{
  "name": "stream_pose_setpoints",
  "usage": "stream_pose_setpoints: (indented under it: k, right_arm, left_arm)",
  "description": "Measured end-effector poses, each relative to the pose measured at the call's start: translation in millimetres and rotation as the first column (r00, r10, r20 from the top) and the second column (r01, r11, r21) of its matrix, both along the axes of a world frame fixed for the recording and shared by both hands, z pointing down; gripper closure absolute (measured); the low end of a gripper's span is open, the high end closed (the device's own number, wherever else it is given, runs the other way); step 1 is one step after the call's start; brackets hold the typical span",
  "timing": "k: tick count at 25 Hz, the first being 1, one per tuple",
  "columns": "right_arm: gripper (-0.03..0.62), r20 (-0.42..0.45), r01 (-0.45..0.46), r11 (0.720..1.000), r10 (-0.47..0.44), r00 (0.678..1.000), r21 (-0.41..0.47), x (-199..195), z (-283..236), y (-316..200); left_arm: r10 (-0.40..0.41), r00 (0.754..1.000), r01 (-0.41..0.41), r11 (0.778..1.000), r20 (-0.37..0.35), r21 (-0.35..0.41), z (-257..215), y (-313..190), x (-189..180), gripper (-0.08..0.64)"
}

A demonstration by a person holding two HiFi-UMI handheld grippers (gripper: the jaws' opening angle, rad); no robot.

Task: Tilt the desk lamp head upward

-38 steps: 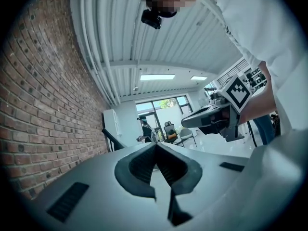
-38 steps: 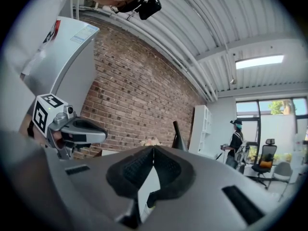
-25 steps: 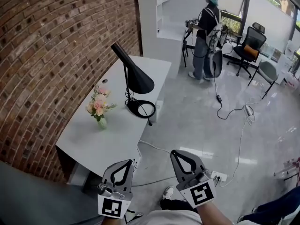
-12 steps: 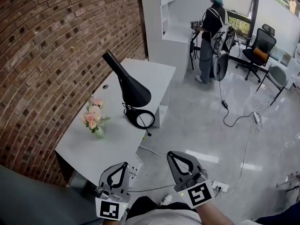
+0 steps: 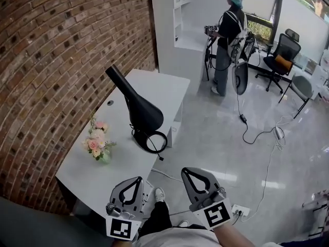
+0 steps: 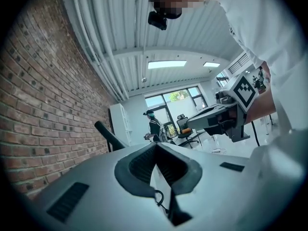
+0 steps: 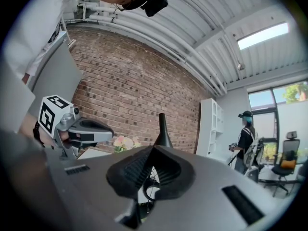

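Note:
A black desk lamp point(image 5: 138, 107) stands on the white desk point(image 5: 165, 88). Its cone head slopes down to the right, with the wide end hanging over the ring base point(image 5: 150, 140). My left gripper point(image 5: 137, 179) and right gripper point(image 5: 186, 171) are held low in the head view, off the desk's near end and well short of the lamp. Both are shut on nothing. The lamp's thin upper end point(image 6: 108, 134) rises past the left gripper point(image 6: 155, 145) in its own view, and the lamp's top point(image 7: 162, 131) shows beyond the right gripper point(image 7: 153, 148).
A small vase of pink flowers point(image 5: 95, 147) stands on the desk, left of the lamp. A brick wall point(image 5: 56, 60) runs along the desk's far side. Another person point(image 5: 226, 39) stands by white shelving, with office chairs point(image 5: 280, 59) and cables point(image 5: 257, 138) on the floor.
The head view has moved forward and left, so the desk and lamp sit lower and nearer. Both grippers stay shut, low in the frame.

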State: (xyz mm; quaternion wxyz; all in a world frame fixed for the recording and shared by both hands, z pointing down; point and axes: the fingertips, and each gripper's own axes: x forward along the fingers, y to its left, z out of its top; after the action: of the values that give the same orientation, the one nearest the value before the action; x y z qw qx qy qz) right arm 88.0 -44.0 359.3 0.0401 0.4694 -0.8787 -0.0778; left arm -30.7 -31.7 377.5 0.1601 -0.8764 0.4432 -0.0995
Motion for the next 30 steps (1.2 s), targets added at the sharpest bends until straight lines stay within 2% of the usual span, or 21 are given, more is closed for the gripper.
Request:
stream_pose_setpoints:
  k: [3,6,10,20,30]
  right_arm:
    - [0.575,-0.027,-0.007,1.000,0.008,1.000,0.018,-3.2,0.2,-29.6]
    - [0.575,-0.031,-0.005,1.000,0.006,0.999,0.031,-7.7,-3.6,-56.3]
    - [0.575,-0.033,0.002,1.000,-0.002,0.999,0.002,-13.3,5.6,-84.8]
    - [0.575,-0.035,0.054,0.998,-0.055,0.998,-0.043,-37.3,34.6,-128.3]
    - [0.574,-0.043,0.069,0.993,-0.073,0.996,-0.094,-46.4,60.9,-160.4]
  left_arm:
    - [0.027,1.000,-0.027,0.999,0.006,0.020,-2.9,-31.9,0.3,0.552]
    - [0.012,1.000,-0.012,1.000,-0.023,0.020,-6.7,-59.6,-4.6,0.552]
    - [-0.016,0.999,0.016,1.000,-0.033,0.003,-0.4,-84.4,-13.7,0.552]
    - [-0.082,0.997,0.082,0.996,-0.010,-0.037,18.2,-110.2,-38.8,0.552]
    - [-0.103,0.995,0.103,0.993,-0.001,-0.053,29.4,-141.8,-47.7,0.552]
